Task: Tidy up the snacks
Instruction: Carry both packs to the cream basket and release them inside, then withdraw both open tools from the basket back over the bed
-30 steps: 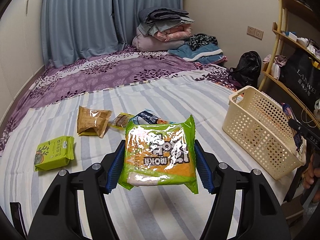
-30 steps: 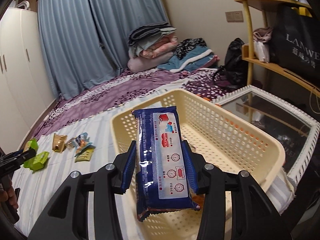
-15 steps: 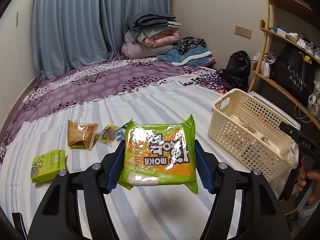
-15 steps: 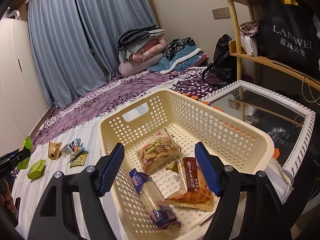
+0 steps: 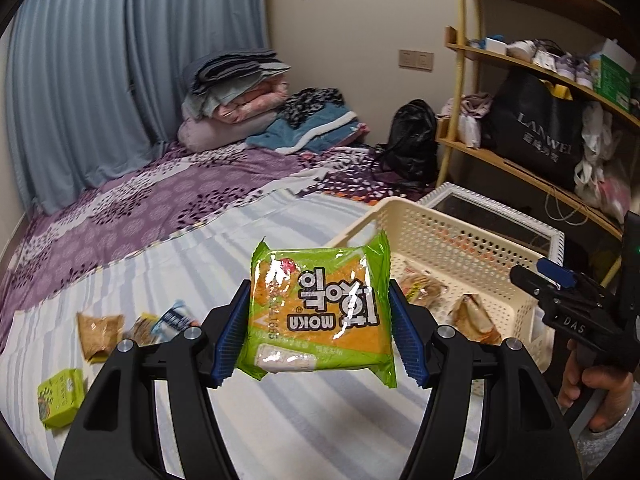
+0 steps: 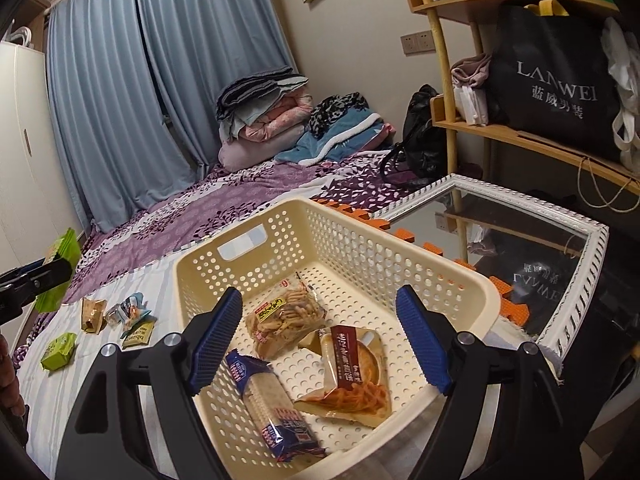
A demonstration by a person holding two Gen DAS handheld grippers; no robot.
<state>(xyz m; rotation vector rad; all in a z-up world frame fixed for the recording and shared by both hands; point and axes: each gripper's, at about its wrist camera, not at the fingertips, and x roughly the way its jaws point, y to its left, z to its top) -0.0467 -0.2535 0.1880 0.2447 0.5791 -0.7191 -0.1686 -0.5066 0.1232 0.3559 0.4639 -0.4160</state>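
Note:
My left gripper [image 5: 318, 330] is shut on a green and orange snack packet [image 5: 320, 312], held in the air above the striped bed, left of the cream basket [image 5: 440, 232]. My right gripper [image 6: 320, 340] hangs over the basket [image 6: 280, 216] with its jaws opening and nothing between them. Below it in the basket lie a blue cracker packet [image 6: 272, 404], a clear biscuit bag [image 6: 286, 316] and an orange-filled packet [image 6: 352, 376]. The left gripper with its green packet [image 6: 60, 264] shows at the left edge of the right wrist view. The right gripper's side [image 5: 568, 300] shows in the left wrist view.
Several loose snacks lie on the striped sheet: a brown bag [image 5: 98, 334], a small green packet [image 5: 60, 398] and a blue-white one [image 5: 176, 320]. A white-framed glass table [image 6: 520, 232] stands beside the basket, wooden shelves [image 6: 520, 132] behind. Folded bedding [image 5: 236, 96] is piled at the bed's far end.
The right gripper opened and let go of the blue cracker packet, which now lies in the basket. The left gripper carried the green packet right, toward the basket.

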